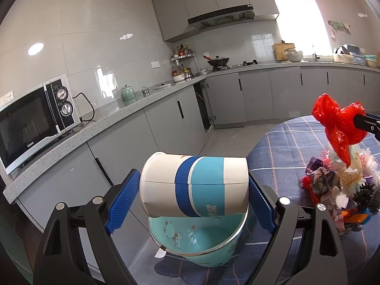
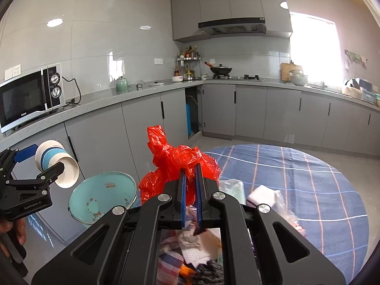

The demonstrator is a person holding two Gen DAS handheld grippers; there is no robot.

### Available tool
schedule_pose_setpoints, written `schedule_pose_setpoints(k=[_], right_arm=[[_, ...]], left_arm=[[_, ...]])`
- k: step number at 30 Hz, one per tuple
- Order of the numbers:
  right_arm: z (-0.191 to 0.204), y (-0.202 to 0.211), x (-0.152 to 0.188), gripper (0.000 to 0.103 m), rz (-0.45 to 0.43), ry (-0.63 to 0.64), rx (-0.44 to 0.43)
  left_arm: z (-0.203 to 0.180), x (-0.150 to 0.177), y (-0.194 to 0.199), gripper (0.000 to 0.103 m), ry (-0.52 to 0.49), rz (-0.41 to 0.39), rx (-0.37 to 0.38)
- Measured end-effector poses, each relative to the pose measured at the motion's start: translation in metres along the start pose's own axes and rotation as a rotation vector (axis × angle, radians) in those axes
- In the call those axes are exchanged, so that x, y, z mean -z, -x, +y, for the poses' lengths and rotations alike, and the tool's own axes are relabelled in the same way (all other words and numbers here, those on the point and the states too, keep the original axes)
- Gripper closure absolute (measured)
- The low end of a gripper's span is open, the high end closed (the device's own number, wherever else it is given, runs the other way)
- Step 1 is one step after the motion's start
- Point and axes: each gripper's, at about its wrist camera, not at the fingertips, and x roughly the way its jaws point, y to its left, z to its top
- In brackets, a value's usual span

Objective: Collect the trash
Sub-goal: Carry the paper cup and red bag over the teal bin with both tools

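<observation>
The left tool [image 1: 193,190] is gripping a white and blue paper cup [image 1: 193,184] sideways at lower centre of the left view, directly above a teal enamel basin [image 1: 197,239] sitting at the edge of the checked table [image 1: 280,147]. The right tool [image 2: 190,187] is clamped shut on a crumpled red plastic bag [image 2: 175,161], hanging above a trash pile [image 1: 337,185] at the right edge. To drop the cup cleanly, it should probably be centred over the basin and lowered before the blue pads are parting.
</observation>
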Motion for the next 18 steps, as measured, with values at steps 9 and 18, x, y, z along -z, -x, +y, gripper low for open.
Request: schedule_pose_setpoints(k=[9,18], right_arm=[[0.013,-0.017,-0.004,0.095,0.008,0.015,-0.025],[0.024,-0.033,-0.009,0.095,0.012,0.029,-0.044]], left_arm=[[0.017,0.0,-0.007,0.018,0.016,0.009,-0.035],[0.026,0.0,-0.013,0.018,0.02,0.016,-0.057]])
